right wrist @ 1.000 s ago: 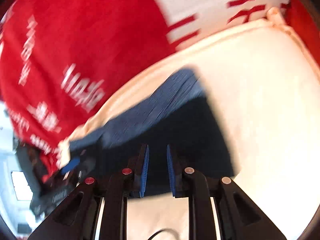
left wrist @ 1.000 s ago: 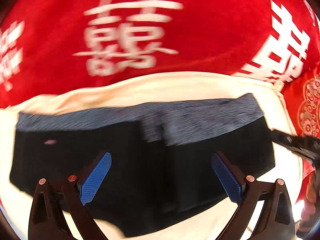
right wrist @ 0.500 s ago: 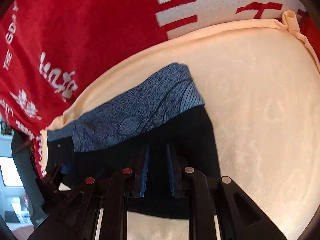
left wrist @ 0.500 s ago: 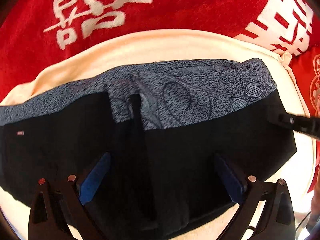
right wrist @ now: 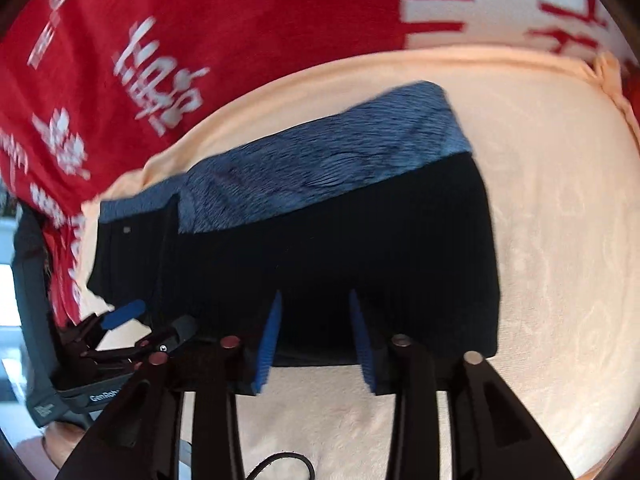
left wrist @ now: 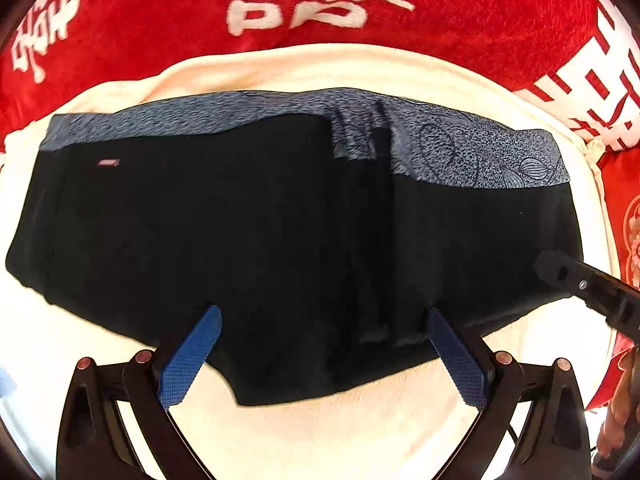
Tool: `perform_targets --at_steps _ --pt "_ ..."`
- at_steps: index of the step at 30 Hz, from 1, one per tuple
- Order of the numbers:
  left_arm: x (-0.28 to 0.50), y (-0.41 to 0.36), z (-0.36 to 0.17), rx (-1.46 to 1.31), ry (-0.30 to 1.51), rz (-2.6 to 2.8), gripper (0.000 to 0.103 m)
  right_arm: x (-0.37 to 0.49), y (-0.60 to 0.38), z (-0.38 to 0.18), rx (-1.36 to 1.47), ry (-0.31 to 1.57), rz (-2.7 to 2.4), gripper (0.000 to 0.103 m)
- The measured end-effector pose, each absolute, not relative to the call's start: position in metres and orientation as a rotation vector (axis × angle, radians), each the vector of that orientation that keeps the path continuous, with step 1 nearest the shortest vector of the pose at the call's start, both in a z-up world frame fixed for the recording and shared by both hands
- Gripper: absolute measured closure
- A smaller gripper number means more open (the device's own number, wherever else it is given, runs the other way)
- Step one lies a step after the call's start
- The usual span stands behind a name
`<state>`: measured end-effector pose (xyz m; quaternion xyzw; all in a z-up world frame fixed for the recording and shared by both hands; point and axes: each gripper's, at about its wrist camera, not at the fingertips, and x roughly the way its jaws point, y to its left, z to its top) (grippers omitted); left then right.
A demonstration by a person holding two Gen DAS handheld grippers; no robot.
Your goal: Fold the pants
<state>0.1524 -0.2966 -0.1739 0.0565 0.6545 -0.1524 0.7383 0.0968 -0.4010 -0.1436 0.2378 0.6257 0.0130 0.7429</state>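
Pants (left wrist: 248, 240) lying folded flat on a cream blanket (left wrist: 328, 428), under both grippers.
Left of the pants' blue waistband, the left gripper (left wrist: 320, 360) is hovering with fingers wide apart, nothing clamped, its base cut off below. The right gripper (right wrist: 316, 340) is opening over the pants' near edge; whether cloth sits between its pads is blurred. Only its view is showing the pants' right edge; the red cloth (left wrist: 460, 20) is running out of frame.
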Motion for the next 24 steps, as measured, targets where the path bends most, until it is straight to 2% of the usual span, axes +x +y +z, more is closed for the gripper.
perform_targets --at_steps 4,12,17,24 --pt "0.147 -0.282 -0.167 0.129 1.421 -0.312 0.0 0.103 -0.371 -0.142 0.468 1.388 0.053 0.061" --pt "0.141 -0.195 -0.158 0.118 1.443 -0.255 0.0 0.118 -0.323 -0.144 0.459 1.405 0.085 0.057" --pt "0.139 -0.156 -0.16 0.074 1.46 -0.241 0.0 0.122 -0.297 -0.149 0.409 1.429 0.084 0.04" --pt "0.134 -0.106 -0.156 0.041 1.461 -0.207 0.0 0.12 -0.27 -0.15 0.319 1.466 0.083 0.036"
